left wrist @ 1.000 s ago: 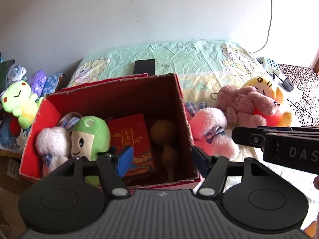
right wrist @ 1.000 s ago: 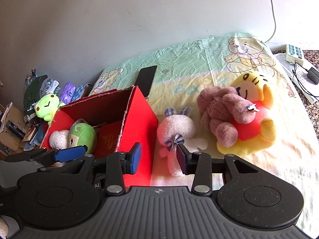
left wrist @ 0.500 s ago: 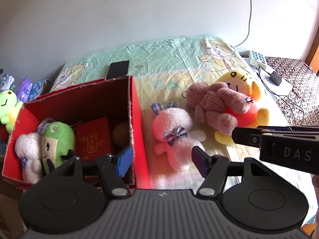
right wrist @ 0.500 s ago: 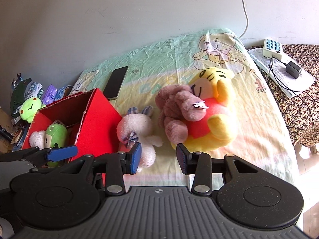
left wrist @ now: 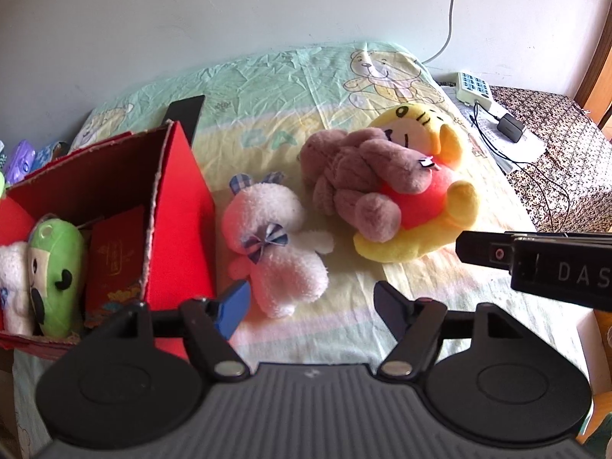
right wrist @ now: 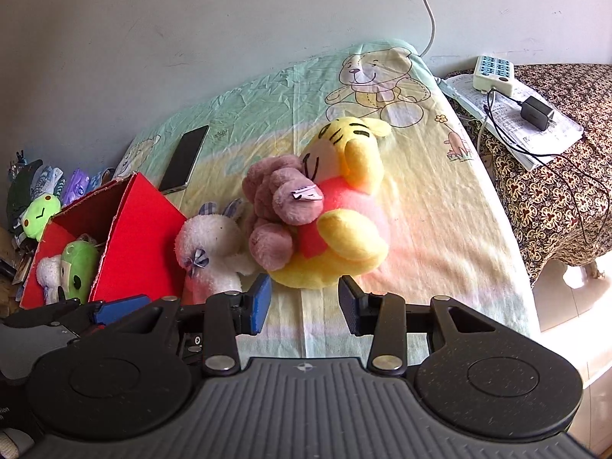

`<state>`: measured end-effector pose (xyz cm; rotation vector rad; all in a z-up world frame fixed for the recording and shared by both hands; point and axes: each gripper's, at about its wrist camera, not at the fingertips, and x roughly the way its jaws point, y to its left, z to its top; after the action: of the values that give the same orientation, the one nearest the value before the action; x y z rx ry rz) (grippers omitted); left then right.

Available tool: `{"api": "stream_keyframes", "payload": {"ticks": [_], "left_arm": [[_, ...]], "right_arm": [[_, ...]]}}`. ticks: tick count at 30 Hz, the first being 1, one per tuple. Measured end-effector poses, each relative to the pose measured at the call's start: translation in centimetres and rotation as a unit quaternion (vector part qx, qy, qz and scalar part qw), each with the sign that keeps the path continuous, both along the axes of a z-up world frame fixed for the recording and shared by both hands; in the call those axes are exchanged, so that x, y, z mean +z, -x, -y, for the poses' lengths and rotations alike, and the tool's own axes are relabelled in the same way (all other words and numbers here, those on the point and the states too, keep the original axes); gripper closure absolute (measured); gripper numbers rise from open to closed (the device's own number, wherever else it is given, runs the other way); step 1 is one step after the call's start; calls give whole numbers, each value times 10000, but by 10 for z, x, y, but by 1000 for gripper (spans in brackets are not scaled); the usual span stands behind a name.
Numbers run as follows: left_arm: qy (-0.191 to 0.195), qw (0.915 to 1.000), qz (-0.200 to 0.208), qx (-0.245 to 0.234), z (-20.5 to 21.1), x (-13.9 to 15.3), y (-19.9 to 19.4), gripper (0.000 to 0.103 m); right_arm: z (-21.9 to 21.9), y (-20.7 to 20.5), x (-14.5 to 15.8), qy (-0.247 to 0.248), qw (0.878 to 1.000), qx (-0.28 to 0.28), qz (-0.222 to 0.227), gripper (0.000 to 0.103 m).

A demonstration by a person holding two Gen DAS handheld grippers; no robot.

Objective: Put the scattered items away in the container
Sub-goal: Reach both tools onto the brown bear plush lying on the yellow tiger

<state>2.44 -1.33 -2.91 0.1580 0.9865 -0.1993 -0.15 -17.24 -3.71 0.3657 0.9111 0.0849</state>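
A red cardboard box stands on the bed at the left. It holds a green plush, a white plush and a red packet. On the bed lie a white bunny plush, a mauve plush and a yellow bear plush in red. My left gripper is open and empty, just in front of the bunny. My right gripper is open and empty, just in front of the yellow bear.
A black phone lies on the bed behind the box. A side table at the right holds a power strip, a charger and papers. Small toys sit left of the box. A wall stands behind the bed.
Both grippers have swung right, away from the box and toward the plush toys on the bed. Both stay open and empty.
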Motion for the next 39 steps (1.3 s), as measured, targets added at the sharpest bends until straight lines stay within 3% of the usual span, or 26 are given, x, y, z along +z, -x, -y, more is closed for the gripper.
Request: {"api": "stream_keyframes", "payload": {"ticks": [14, 16, 26, 33, 39], "left_arm": [[-18, 9999, -104, -12, 13, -10, -18, 28], [11, 10000, -74, -53, 15, -10, -22, 28], [695, 9967, 77, -413, 10, -8, -38, 28], [1119, 9908, 57, -759, 18, -17, -45, 28], [1401, 9876, -162, -692, 15, -32, -64, 31]], "right_arm": [[17, -25, 8, -103, 9998, -65, 178, 60], [19, -32, 10, -119, 9996, -64, 231, 55], [28, -70, 1, -515, 9985, -12, 193, 53], [16, -97, -12, -482, 9985, 247, 128, 53], [6, -114, -27, -370, 9979, 529, -101, 53]]}}
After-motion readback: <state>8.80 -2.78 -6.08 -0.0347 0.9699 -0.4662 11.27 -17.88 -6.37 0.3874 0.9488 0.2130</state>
